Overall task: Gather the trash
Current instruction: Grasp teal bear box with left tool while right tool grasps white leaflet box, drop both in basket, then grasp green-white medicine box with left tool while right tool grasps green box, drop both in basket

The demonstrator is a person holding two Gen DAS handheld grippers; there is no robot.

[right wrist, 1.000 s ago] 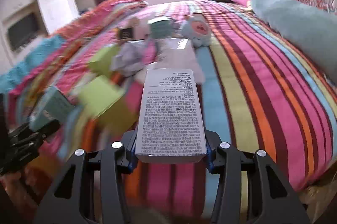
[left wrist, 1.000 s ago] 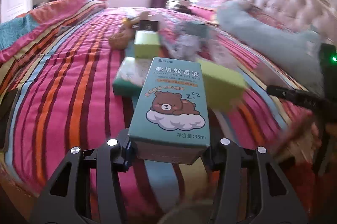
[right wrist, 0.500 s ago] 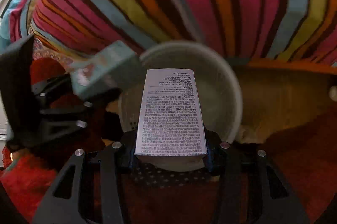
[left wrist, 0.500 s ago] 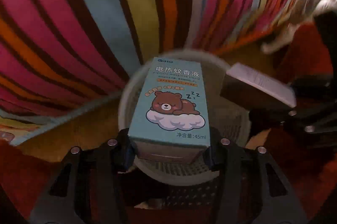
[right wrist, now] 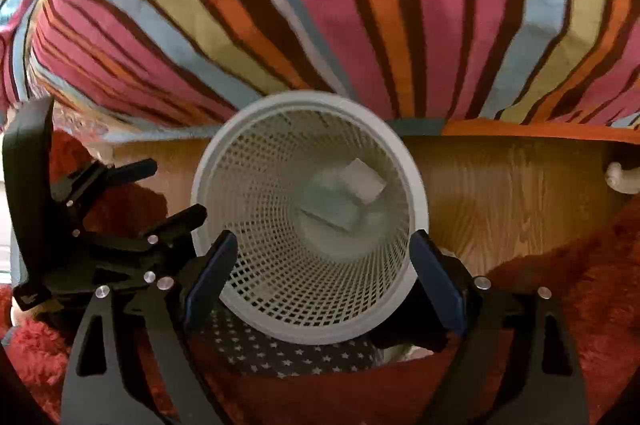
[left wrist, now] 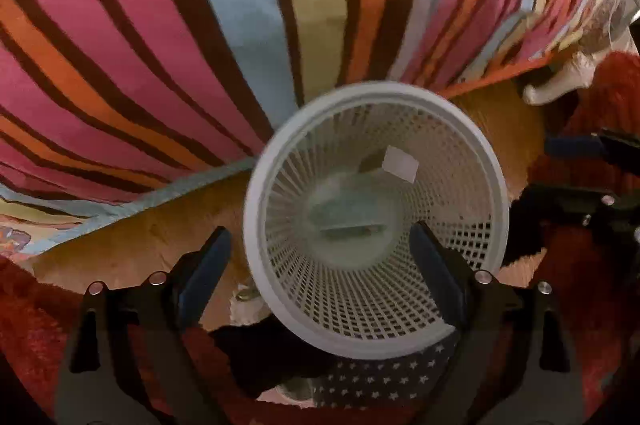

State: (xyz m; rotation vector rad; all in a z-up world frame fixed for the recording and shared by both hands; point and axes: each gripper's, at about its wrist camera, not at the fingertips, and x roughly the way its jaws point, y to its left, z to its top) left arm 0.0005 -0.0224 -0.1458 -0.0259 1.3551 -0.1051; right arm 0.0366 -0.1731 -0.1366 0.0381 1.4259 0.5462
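Both of my claws hang over the white mesh basket (left wrist: 376,221), and each one stands spread wide with nothing between its fingers: the left claw (left wrist: 320,257) frames the basket mouth in its own view, the right claw (right wrist: 324,261) does the same in its view, and the left rig shows at nine o'clock there. The trash is down inside: a teal box (left wrist: 348,209), blurred, lies near the bottom, and a white box (right wrist: 362,181) sits just beside it toward one o'clock; I cannot tell whether they touch. I judge both to be light, stiff cardboard cartons with flat, fairly slick faces that dent if squeezed hard, so any like them are best pinched across the two broad faces near the middle, gently. The basket itself looks thin and light, liable to tip if a finger clips its rim. The striped bedspread (left wrist: 200,25) overhangs from ten to two o'clock, close to the rim, and red shaggy rug (right wrist: 580,285) and wood floor (right wrist: 500,185) lie around. Open room is straight up and back toward six o'clock.
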